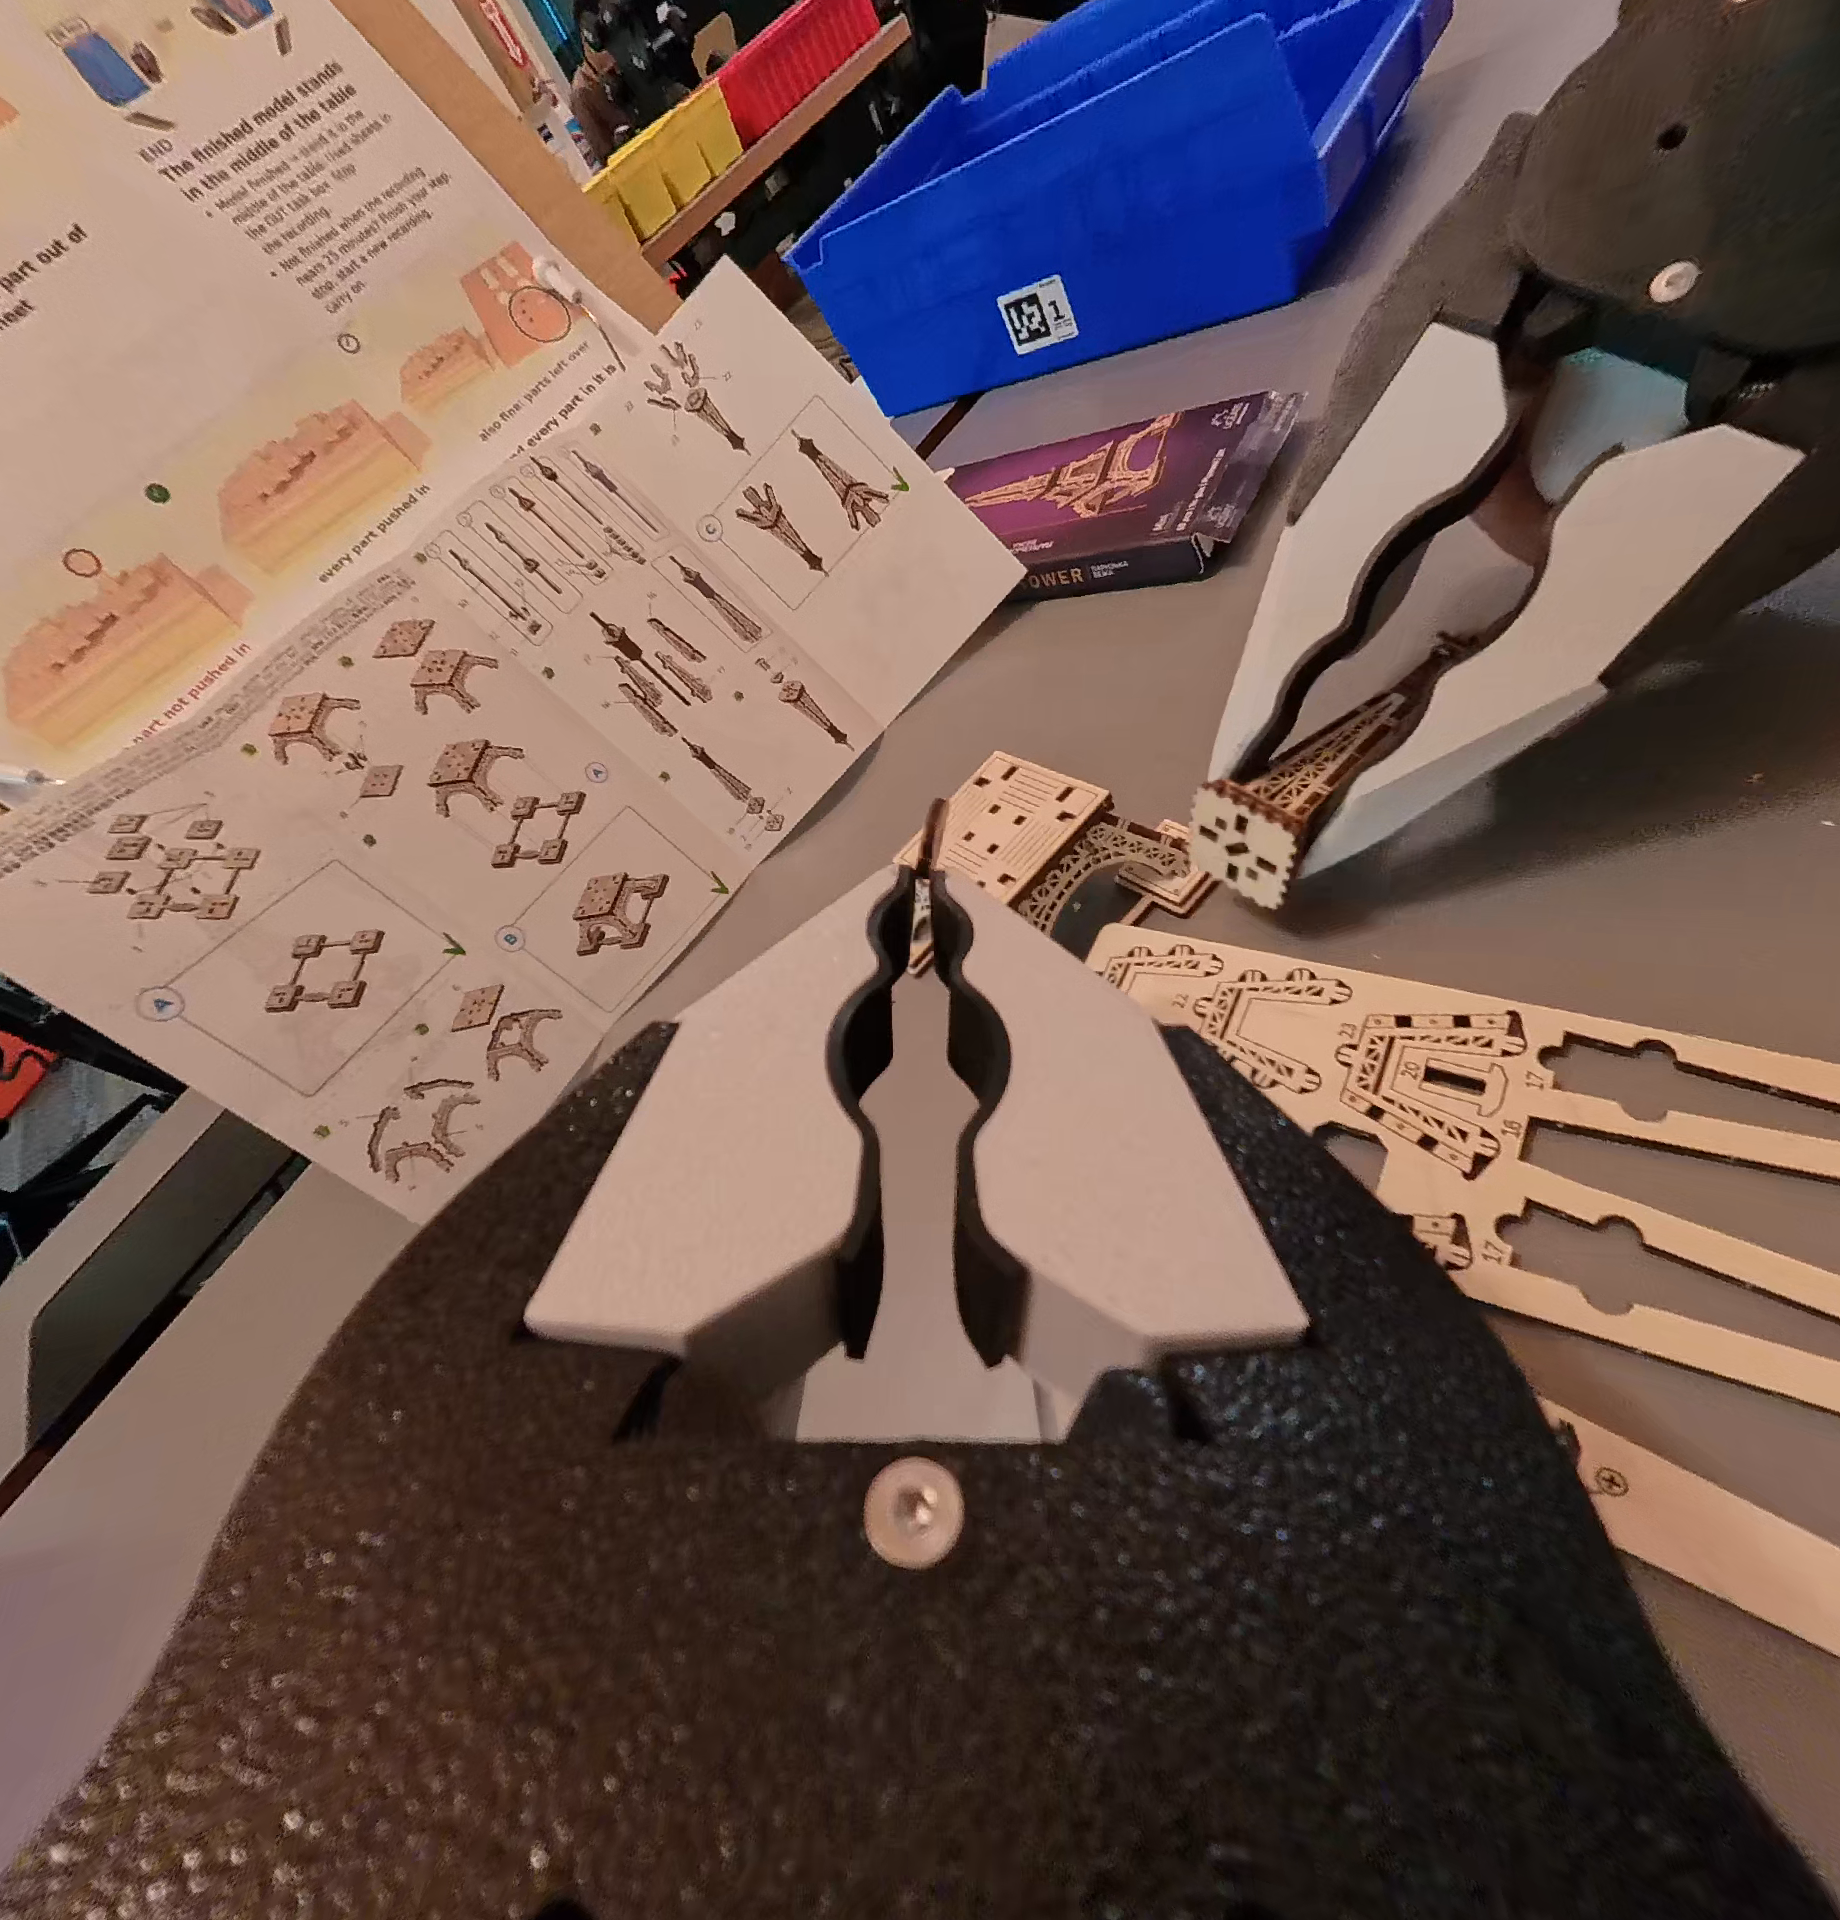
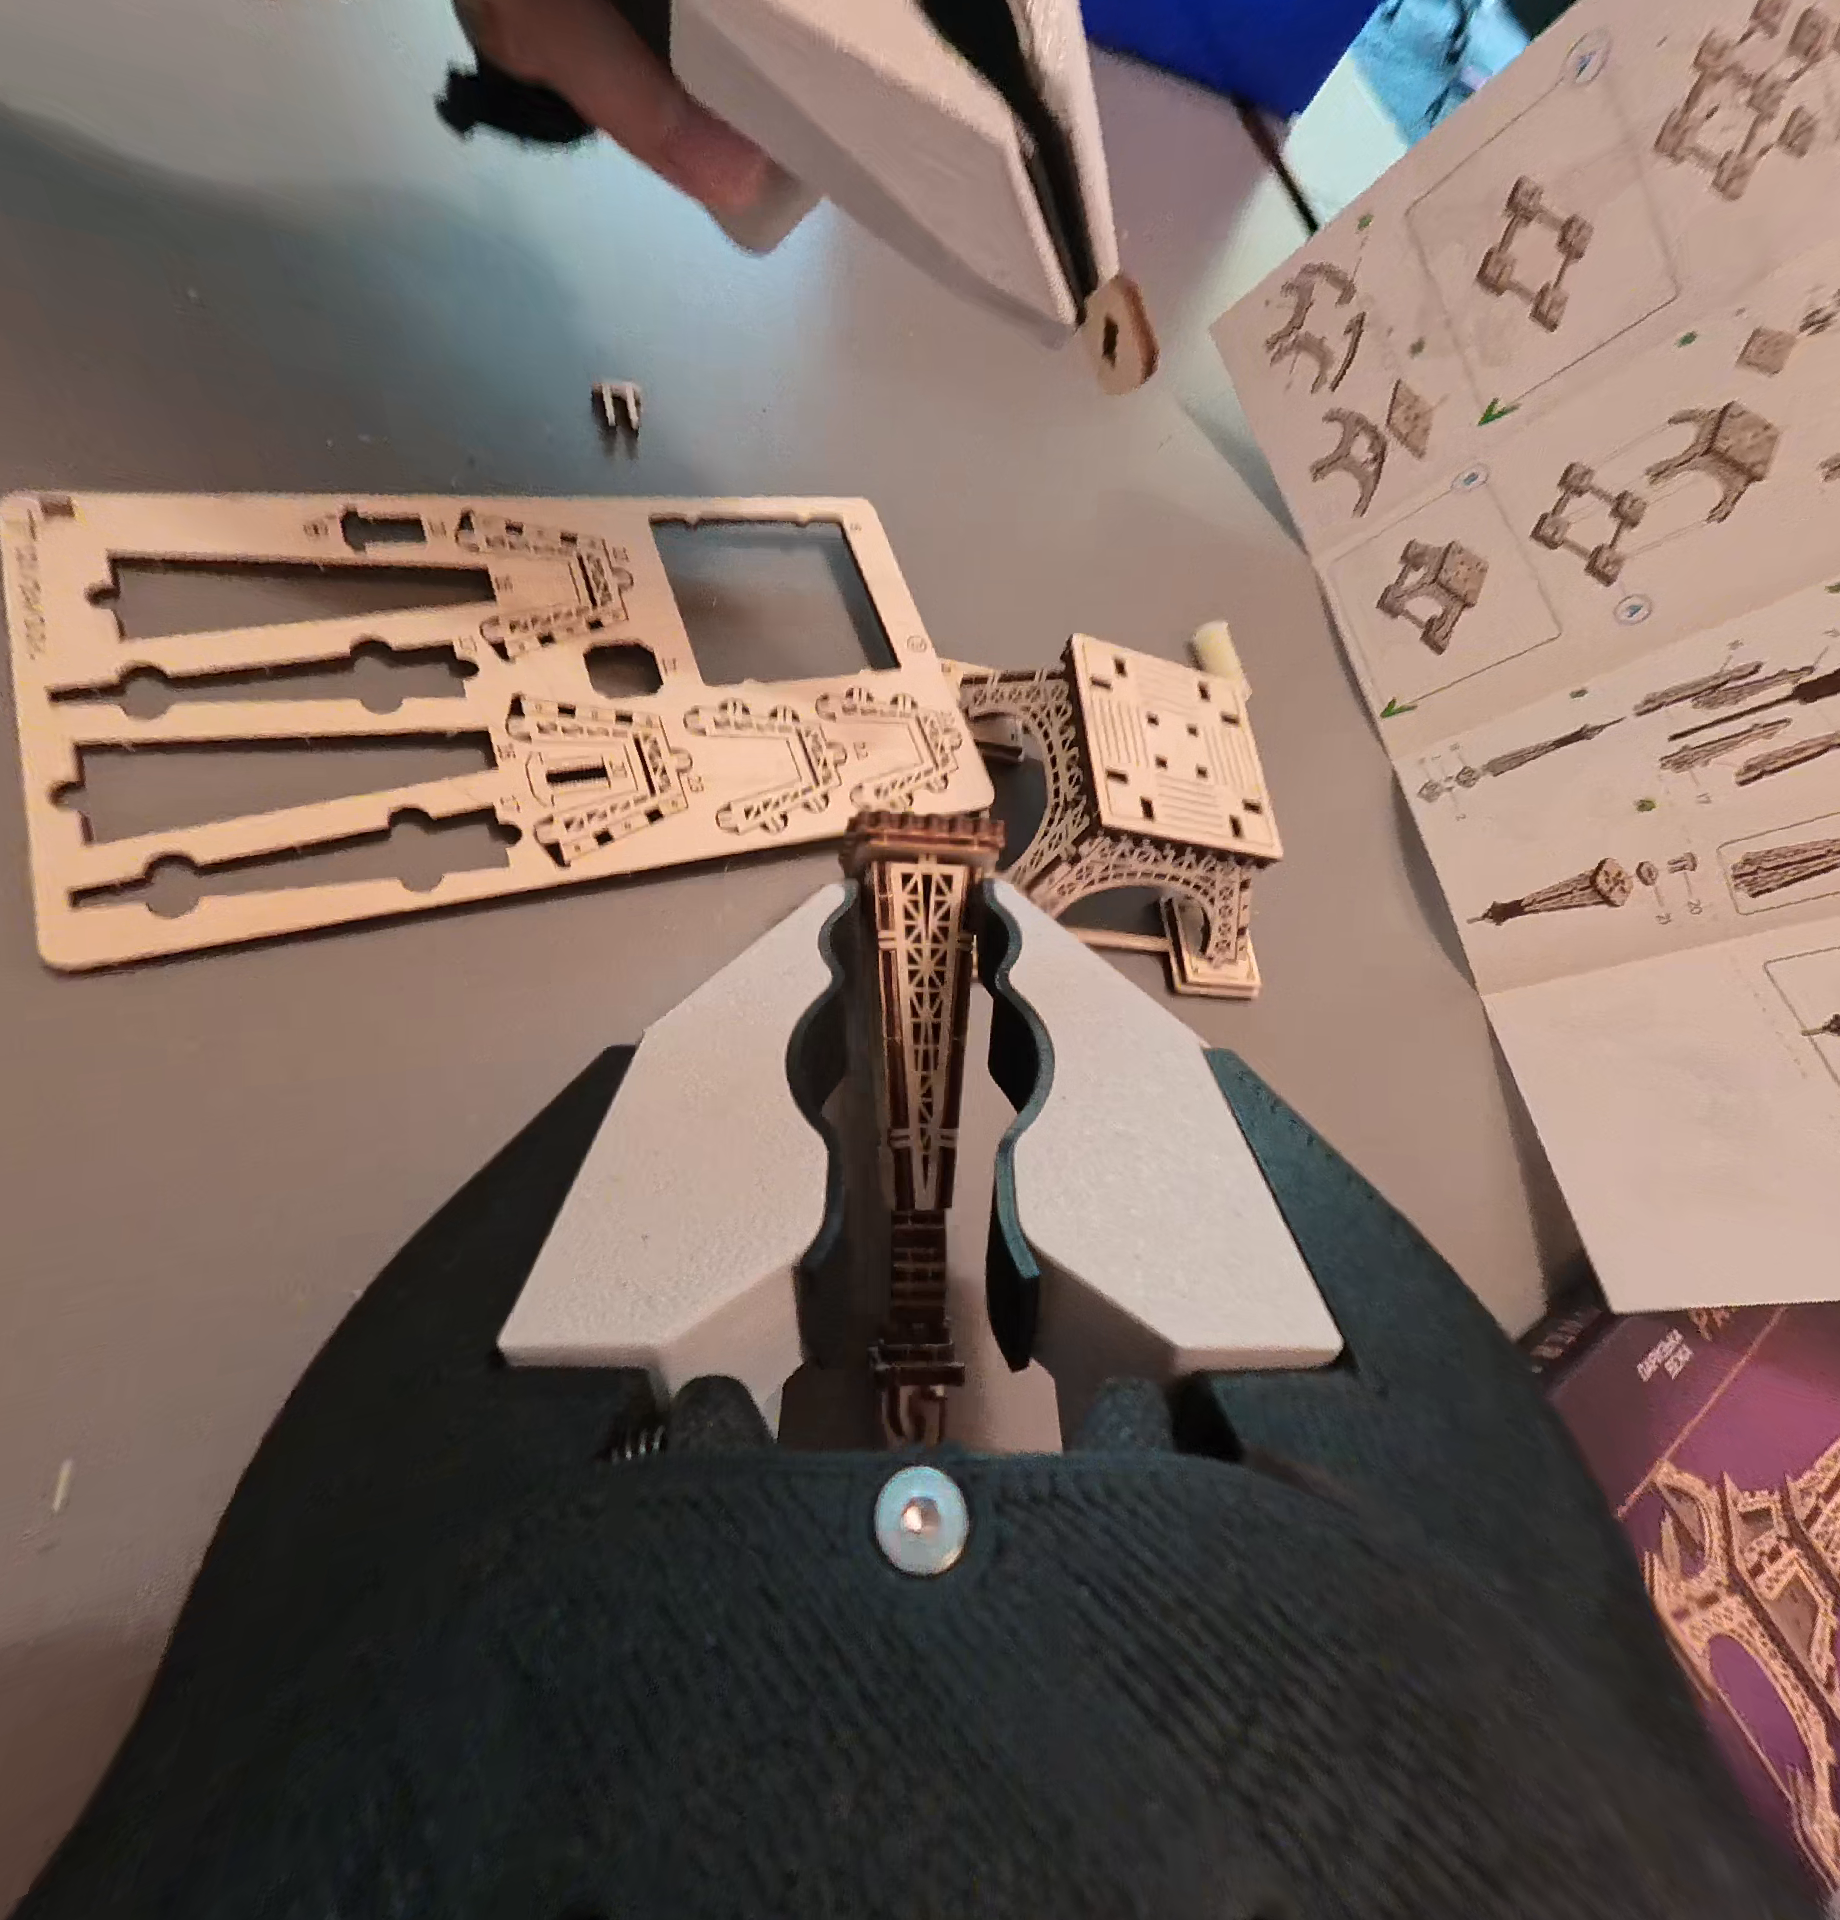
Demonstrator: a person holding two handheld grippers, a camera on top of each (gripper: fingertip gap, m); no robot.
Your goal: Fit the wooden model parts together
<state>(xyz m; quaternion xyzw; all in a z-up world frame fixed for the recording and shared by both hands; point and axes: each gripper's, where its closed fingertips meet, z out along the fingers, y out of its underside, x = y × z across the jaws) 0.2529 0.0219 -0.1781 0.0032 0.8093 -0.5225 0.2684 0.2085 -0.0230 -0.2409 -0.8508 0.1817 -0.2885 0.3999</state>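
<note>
Here, the tall wooden tower piece (image 2: 921,1049) is held tight between the fingers of the right gripper (image 2: 916,914), with its square end (image 1: 1245,850) sticking out past the tips. A small round wooden disc (image 2: 1116,330) with a dark hole is pinched by the narrow fingers of the left gripper (image 1: 921,914), and in the left wrist view only its thin edge (image 1: 924,896) is seen. The two held parts are kept apart in the air above the grey bench (image 2: 272,1091). The arched tower base (image 2: 1155,810) is set on the bench, between the wooden sheet (image 2: 459,717) on the left and the folded paper guide (image 2: 1622,727) on the right. Many long holes are cut out of the sheet. A tiny loose part (image 2: 618,405) is seen far behind the sheet. A purple box (image 1: 1124,499) is laid near a blue bin (image 1: 1082,208) at the far side.
</note>
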